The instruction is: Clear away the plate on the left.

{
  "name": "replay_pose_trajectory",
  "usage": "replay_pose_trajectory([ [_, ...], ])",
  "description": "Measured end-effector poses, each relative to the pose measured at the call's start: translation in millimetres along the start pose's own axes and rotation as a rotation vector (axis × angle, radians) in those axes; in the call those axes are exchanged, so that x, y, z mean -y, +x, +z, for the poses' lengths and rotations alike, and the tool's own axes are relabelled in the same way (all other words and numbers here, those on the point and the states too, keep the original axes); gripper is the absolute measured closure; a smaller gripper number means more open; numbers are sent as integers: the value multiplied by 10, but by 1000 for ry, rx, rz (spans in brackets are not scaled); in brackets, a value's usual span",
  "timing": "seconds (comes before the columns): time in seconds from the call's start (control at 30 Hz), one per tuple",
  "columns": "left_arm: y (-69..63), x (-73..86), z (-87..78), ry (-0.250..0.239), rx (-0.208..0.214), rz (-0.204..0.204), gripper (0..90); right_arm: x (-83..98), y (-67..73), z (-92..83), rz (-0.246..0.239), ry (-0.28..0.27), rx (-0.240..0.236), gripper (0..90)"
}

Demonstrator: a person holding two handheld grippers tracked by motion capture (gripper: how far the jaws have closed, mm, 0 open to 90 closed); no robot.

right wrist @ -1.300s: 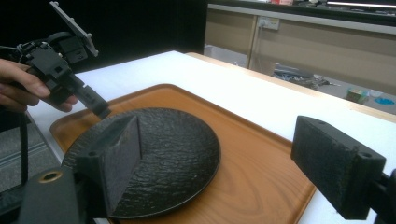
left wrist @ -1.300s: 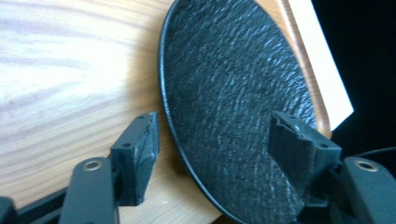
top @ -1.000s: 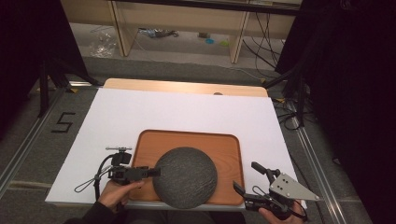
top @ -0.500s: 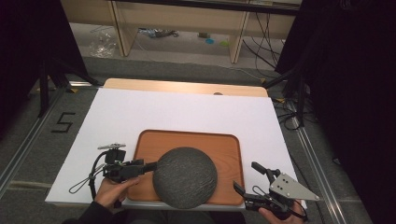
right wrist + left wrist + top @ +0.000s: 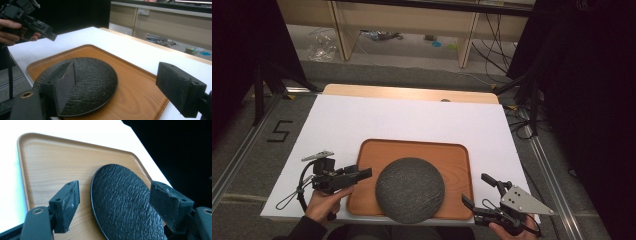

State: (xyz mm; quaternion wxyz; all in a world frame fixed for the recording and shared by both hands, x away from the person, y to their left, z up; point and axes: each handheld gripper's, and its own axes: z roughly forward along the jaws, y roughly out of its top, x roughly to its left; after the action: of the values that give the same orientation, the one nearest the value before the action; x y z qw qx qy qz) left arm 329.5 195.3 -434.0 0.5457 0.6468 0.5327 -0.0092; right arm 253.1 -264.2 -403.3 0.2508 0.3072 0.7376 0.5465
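A round dark textured plate (image 5: 410, 189) lies on the near half of a wooden tray (image 5: 412, 150), slightly overhanging its front rim. My left gripper (image 5: 364, 173) is held by a hand just left of the plate, over the tray's left rim, jaws open and apart from the plate. Along its jaws (image 5: 117, 207) I see the plate (image 5: 125, 202) and tray (image 5: 50, 165) ahead, with nothing between the pads. My right gripper (image 5: 474, 189) hovers open at the tray's near right corner, empty. Its view (image 5: 122, 85) shows the plate (image 5: 87, 82), the tray (image 5: 140, 87) and the left gripper (image 5: 32, 22).
The tray sits on a white table sheet (image 5: 412, 120) with a wooden table edge (image 5: 412, 93) at the back. Black cables (image 5: 297, 192) trail from the left gripper. A floor mark "5" (image 5: 279, 131) lies left; shelving and cables stand beyond the table.
My left gripper has drawn back to the left from the plate's edge and risen a little. The right gripper, the plate and the tray have stayed put.
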Motion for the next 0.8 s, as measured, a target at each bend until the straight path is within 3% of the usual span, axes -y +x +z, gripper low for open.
replay_pose_trajectory([
  [0.13,-18,-6,-57,-16,-15,44,240,-3,-3,-3,-6,-2,11,173],
  [0.17,-32,-5,-59,-37,-9,39,240,1,-2,7,-3,-8,-4,173],
  [0.27,-24,-10,-96,-23,-10,61,237,-1,7,-3,1,0,9,173],
  [0.43,-18,-11,-168,-47,-16,77,236,-1,-1,8,-12,-12,12,173],
  [0.57,-51,-17,-262,-72,-14,137,227,1,-1,15,-11,-19,6,173],
  [0.67,-71,-18,-300,-89,-9,160,221,-1,-1,10,-10,-11,5,173],
  [0.73,-111,-10,-345,-102,1,201,203,-2,-1,8,-11,-13,11,173],
  [0.8,-161,3,-371,-112,-23,257,192,-1,-4,12,-11,-14,4,173],
])
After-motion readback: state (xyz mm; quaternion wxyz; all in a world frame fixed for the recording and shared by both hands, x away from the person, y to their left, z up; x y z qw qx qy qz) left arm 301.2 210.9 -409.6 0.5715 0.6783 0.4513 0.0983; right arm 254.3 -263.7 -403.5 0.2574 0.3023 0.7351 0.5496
